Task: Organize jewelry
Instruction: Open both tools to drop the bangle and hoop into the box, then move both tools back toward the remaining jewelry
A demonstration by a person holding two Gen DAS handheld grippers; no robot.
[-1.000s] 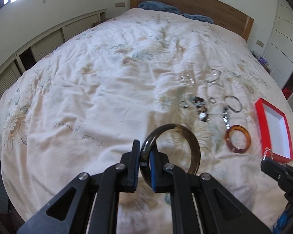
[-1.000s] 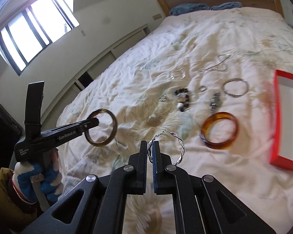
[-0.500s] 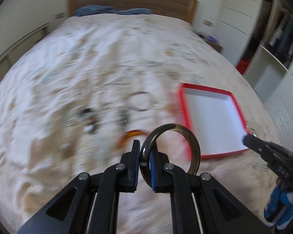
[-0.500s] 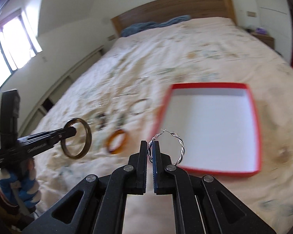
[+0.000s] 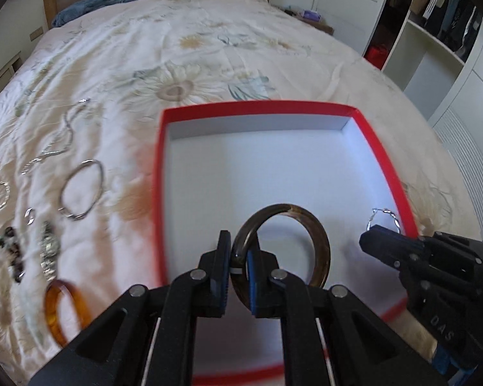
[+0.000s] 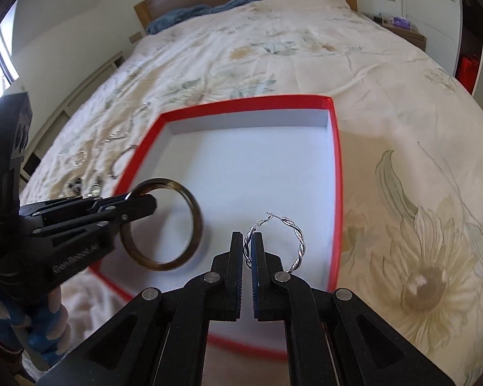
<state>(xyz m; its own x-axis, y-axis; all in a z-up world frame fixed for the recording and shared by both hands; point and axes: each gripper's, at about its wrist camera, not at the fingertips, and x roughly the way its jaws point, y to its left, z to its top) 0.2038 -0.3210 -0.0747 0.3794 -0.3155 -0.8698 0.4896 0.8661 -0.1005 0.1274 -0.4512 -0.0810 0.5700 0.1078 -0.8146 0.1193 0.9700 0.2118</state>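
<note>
Left wrist view: the left gripper (image 5: 239, 268) is clamping the dark bangle (image 5: 281, 251), ring standing upright, hanging over the near half of the red box (image 5: 257, 108), whose white floor is opening toward 12 o'clock. At 3 o'clock the right gripper (image 5: 375, 233) is poking in. Loose jewelry is lying on the bed (image 5: 193, 48) around 9 o'clock.

Right wrist view: the right gripper (image 6: 248, 251) is pinching the twisted silver hoop (image 6: 278, 244) above the box's near right part; the left gripper (image 6: 141, 204) is hanging at 9 o'clock. Both are equally placed for dropping straight down.
</note>
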